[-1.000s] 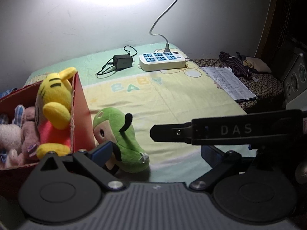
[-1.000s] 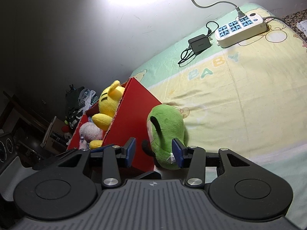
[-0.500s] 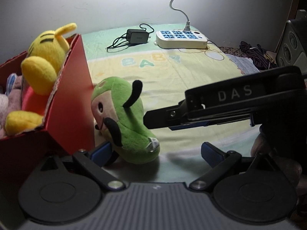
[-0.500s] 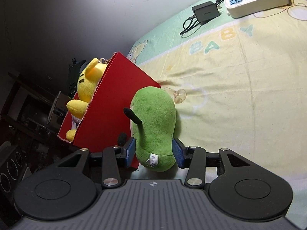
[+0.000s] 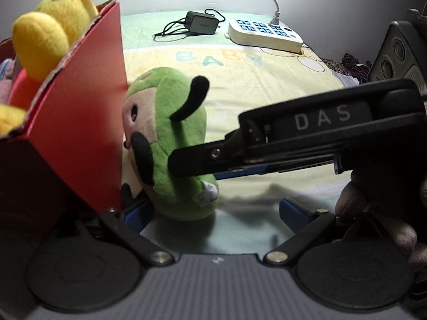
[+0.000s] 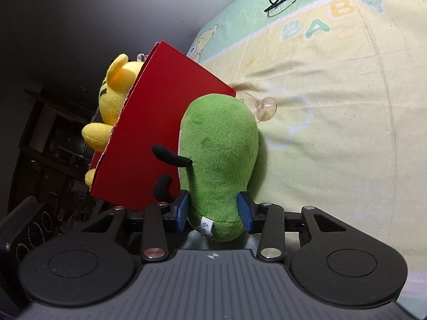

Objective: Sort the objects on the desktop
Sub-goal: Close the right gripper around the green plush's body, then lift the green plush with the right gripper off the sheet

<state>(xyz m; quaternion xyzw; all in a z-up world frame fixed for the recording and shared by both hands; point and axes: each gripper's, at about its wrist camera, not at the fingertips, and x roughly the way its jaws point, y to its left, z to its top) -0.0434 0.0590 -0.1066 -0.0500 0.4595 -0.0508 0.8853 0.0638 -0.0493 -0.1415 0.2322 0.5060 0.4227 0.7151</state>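
A green plush toy (image 6: pixel 218 160) stands tilted on the blanket against the red box (image 6: pixel 160 138). My right gripper (image 6: pixel 214 212) is shut on its lower end, with a blue pad pressing in on each side. In the left wrist view the same green plush toy (image 5: pixel 170 138) faces left, and the right gripper (image 5: pixel 192 168) comes in from the right to clamp it. My left gripper (image 5: pixel 216 213) is open just below the toy, its pads wide apart. A yellow plush (image 5: pixel 53 26) sticks out of the red box (image 5: pixel 88 112).
A baby-print blanket (image 6: pixel 333 106) covers the surface. A clear suction cup (image 6: pixel 264 109) lies behind the green toy. A black charger (image 5: pixel 200 22) and a white power strip (image 5: pixel 264 33) sit at the far edge. A hand (image 5: pixel 373 213) holds the right gripper.
Both grippers have moved in close to the green toy and the box. The right gripper's pads have closed onto the toy, which now stands more upright.
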